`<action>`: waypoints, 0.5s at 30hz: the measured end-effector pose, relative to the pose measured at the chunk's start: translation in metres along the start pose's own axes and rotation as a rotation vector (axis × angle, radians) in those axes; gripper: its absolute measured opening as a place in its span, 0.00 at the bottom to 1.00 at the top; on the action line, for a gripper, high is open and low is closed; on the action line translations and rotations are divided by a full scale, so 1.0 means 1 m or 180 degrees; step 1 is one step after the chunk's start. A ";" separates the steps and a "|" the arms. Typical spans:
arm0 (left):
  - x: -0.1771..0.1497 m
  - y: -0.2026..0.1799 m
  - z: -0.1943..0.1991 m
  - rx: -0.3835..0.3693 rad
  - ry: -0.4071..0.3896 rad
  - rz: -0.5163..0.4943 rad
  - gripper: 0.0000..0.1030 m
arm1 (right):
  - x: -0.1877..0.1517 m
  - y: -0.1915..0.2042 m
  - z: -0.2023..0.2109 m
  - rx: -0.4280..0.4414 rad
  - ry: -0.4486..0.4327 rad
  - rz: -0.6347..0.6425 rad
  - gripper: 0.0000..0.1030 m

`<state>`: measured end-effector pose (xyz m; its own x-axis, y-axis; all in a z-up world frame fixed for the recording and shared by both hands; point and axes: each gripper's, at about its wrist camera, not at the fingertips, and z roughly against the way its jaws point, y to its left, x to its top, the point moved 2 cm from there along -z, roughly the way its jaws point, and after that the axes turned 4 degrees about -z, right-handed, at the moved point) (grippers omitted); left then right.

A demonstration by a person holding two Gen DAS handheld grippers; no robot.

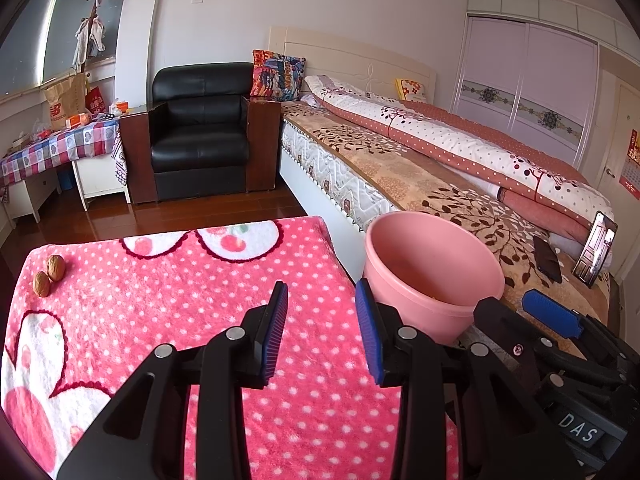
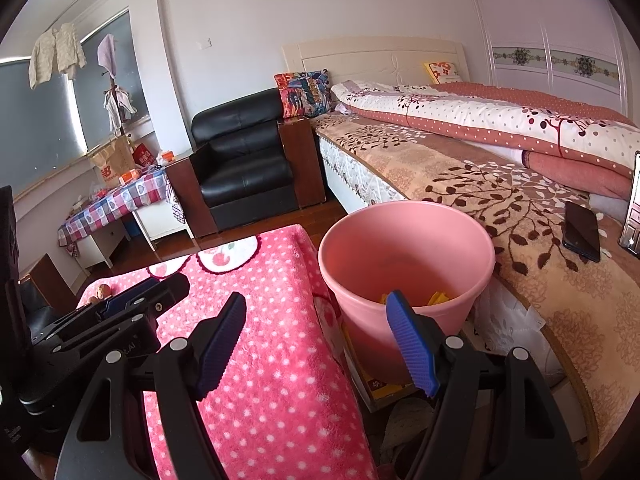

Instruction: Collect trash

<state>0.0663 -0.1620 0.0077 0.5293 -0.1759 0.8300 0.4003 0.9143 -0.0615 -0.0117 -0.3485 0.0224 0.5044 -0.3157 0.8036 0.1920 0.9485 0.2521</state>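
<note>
**Both claws held open over the pink tabletop, bin at the bed's edge**

Bedroom surroundings are seen beyond the work area — a black armchair against the far wall and a bed with a leaf-patterned cover along the right. Nearer the cameras, a tabletop is covered by a pink, white-dotted fleece cloth. Two walnuts are seen touching one another near its far left corner, well apart from both claws.

A pink bin is placed between the tabletop and the bed, just beside the tabletop's right edge. Yellow scraps are visible at its bottom in the right wrist view.

The left claw is held above the cloth with its jaws wide and nothing between them. The right claw is likewise spread wide and empty — its right finger overlaps the bin's near wall in the picture. A dark phone is laid flat on the bed cover.
</note>
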 end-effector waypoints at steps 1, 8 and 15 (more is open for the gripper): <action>0.000 0.000 0.000 -0.0001 0.0001 0.0001 0.34 | 0.000 0.000 0.000 0.0000 0.0003 0.0001 0.70; -0.001 -0.002 -0.002 0.0006 0.0015 -0.0027 0.34 | 0.001 0.000 -0.002 0.0002 0.0027 0.0012 0.70; -0.002 -0.004 -0.004 -0.0014 0.0017 -0.0045 0.34 | 0.001 0.001 -0.002 0.0000 0.0032 0.0015 0.70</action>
<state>0.0667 -0.1672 0.0043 0.5274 -0.1907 0.8279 0.4111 0.9101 -0.0522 -0.0093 -0.3481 0.0221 0.5137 -0.3116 0.7994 0.1897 0.9499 0.2484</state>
